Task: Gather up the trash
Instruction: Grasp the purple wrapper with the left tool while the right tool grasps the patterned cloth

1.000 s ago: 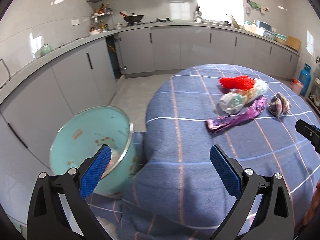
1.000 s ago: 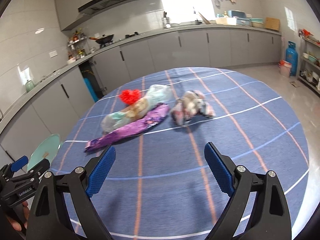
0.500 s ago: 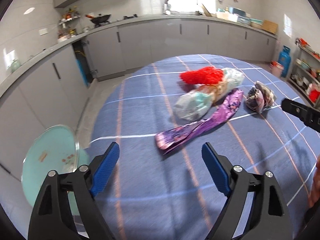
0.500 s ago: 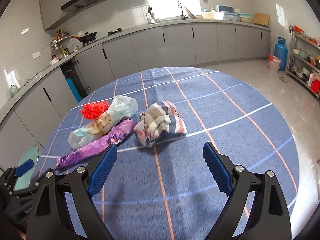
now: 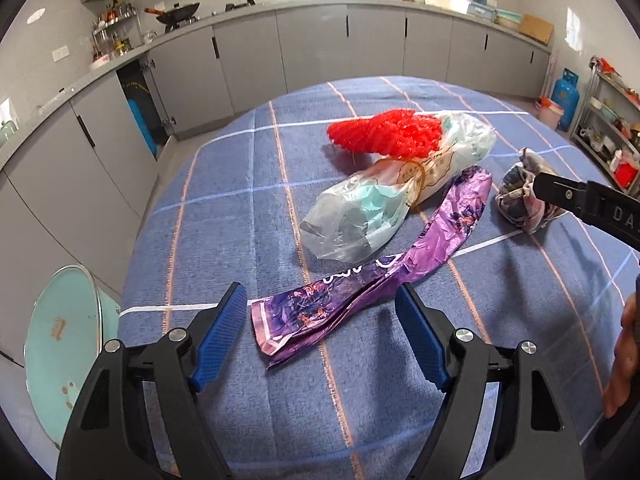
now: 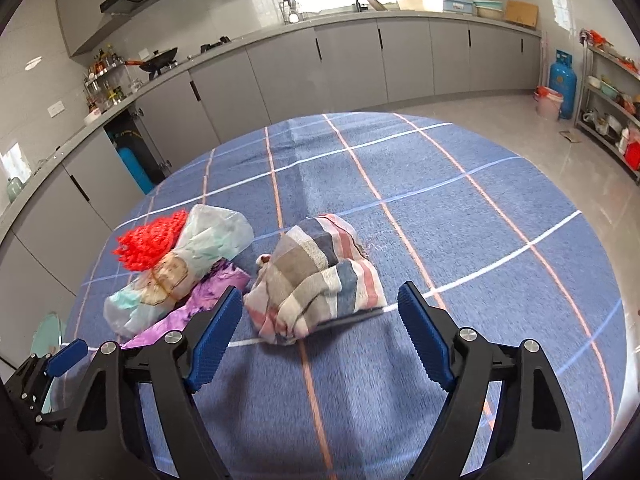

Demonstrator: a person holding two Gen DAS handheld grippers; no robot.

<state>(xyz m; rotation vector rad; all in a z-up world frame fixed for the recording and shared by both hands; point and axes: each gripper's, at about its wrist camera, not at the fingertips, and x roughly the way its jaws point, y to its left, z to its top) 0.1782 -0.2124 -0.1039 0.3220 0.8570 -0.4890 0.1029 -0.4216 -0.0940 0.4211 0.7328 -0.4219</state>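
Note:
A crumpled purple wrapper (image 5: 452,220) lies on the blue checked tablecloth (image 5: 224,216). Its near end sits between the blue pads of my left gripper (image 5: 320,304), whose jaws are closing without touching it. Behind it lie a clear plastic bag (image 5: 380,200) stuffed with paper and a red mesh bundle (image 5: 384,132). A balled striped cloth (image 6: 320,272) lies just ahead of my right gripper (image 6: 320,300). Its jaws are closing too, and the pads are clear of the cloth. The teal bin (image 5: 56,356) stands below the table's left edge.
Grey kitchen cabinets (image 6: 352,68) run along the far walls. A blue gas cylinder (image 6: 563,80) and a metal shelf rack (image 6: 612,112) stand at the right. The table's round edge drops to the tiled floor (image 6: 520,120). A hand (image 5: 624,360) shows at the right border.
Both grippers moved forward over the table and came down closer to the trash. The left one swung right, away from the bin, onto the purple wrapper. Both jaws narrowed.

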